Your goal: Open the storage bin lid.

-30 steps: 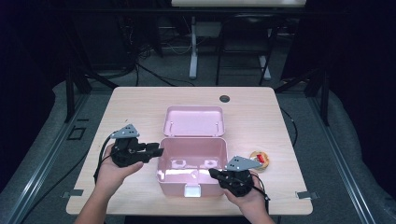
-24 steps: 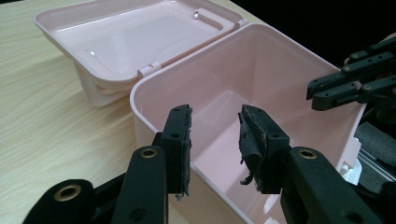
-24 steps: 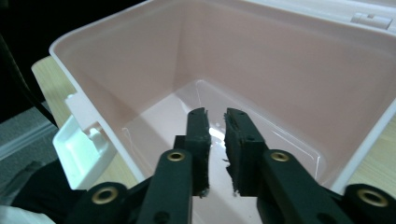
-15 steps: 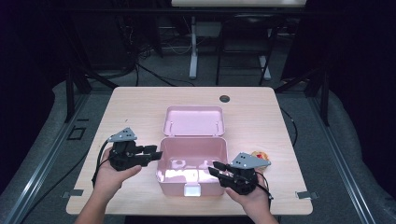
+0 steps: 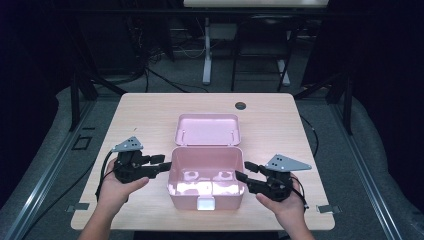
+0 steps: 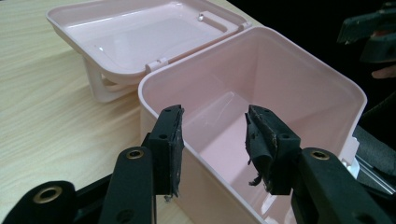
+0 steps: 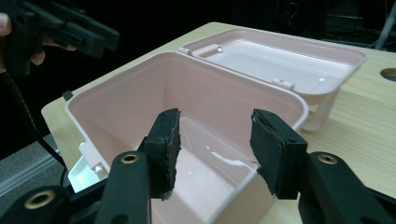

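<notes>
One pink box [image 5: 206,176], lid [image 5: 207,129] flipped open behind it. My left gripper [image 5: 161,165] and right gripper [image 5: 242,171] flank it level, jaws just been opening, holding nothing.

— What surrounds the scene?
— A light wooden table [image 5: 150,115] with a round cable hole [image 5: 241,105] stands on grey floor [image 5: 385,165], metal rails [image 5: 45,170] flanking it.
— And behind?
— Darkness, loose cables [image 5: 170,80], a white desk leg [image 5: 206,55].

Pale pink box [image 5: 206,176] w/ pink lid [image 5: 208,129]; light wood-grain table [image 5: 280,120]; black jaws, grey plates.
</notes>
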The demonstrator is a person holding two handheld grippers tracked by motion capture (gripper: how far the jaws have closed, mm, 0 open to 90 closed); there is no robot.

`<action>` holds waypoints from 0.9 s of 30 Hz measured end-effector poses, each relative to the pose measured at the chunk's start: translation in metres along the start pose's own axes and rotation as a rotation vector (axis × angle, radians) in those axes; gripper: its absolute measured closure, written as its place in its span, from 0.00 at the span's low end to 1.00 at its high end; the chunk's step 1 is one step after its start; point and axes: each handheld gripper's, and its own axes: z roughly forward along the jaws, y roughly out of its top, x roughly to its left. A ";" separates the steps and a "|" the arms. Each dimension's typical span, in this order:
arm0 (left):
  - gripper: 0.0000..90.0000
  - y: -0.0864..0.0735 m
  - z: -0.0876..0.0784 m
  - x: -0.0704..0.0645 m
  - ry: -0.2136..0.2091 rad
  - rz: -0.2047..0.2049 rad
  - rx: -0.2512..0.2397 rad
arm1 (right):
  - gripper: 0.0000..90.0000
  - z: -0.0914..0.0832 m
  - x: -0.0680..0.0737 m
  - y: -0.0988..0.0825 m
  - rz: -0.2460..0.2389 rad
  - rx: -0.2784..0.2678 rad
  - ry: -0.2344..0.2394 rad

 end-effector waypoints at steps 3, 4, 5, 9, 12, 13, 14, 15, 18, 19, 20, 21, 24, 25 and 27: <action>0.59 0.000 -0.003 -0.002 0.004 0.007 -0.013 | 0.49 -0.005 -0.008 0.002 0.026 0.006 -0.040; 0.58 0.001 -0.005 -0.002 0.009 0.014 -0.018 | 0.48 -0.007 -0.010 0.003 0.038 0.006 -0.053; 0.56 0.002 -0.007 -0.002 0.014 0.021 -0.025 | 0.46 -0.012 -0.016 0.006 0.047 0.000 -0.073; 0.53 0.003 -0.013 -0.001 0.021 0.028 -0.033 | 0.43 -0.015 -0.023 0.010 0.029 0.027 -0.118; 0.51 0.003 -0.012 0.000 0.014 0.029 -0.005 | 0.36 -0.016 -0.030 0.014 0.000 0.070 -0.143; 0.51 0.002 -0.010 0.000 0.010 0.032 0.010 | 0.34 -0.016 -0.034 0.017 -0.003 0.098 -0.156; 0.51 0.002 -0.009 -0.001 0.013 0.051 0.010 | 0.34 -0.016 -0.034 0.017 -0.003 0.098 -0.156; 0.51 0.002 -0.008 -0.001 0.015 0.058 0.017 | 0.33 -0.016 -0.035 0.018 -0.009 0.108 -0.168; 0.51 0.001 -0.004 -0.003 0.025 0.079 0.033 | 0.31 -0.014 -0.039 0.021 -0.033 0.149 -0.194; 0.51 0.001 -0.003 -0.004 0.025 0.083 0.034 | 0.31 -0.013 -0.041 0.021 -0.031 0.172 -0.197; 0.51 0.002 -0.002 -0.005 0.027 0.078 0.046 | 0.31 -0.012 -0.042 0.022 -0.035 0.186 -0.200; 0.51 0.002 -0.002 -0.006 0.032 0.085 0.050 | 0.31 -0.011 -0.044 0.021 -0.039 0.198 -0.203; 0.51 0.002 -0.001 -0.009 0.032 0.077 0.052 | 0.31 -0.007 -0.047 0.021 -0.050 0.250 -0.211; 0.51 0.003 -0.002 -0.008 0.028 0.077 0.058 | 0.31 -0.006 -0.048 0.020 -0.053 0.269 -0.215; 0.51 0.003 -0.002 -0.008 0.034 0.073 0.057 | 0.30 -0.003 -0.050 0.020 -0.065 0.305 -0.220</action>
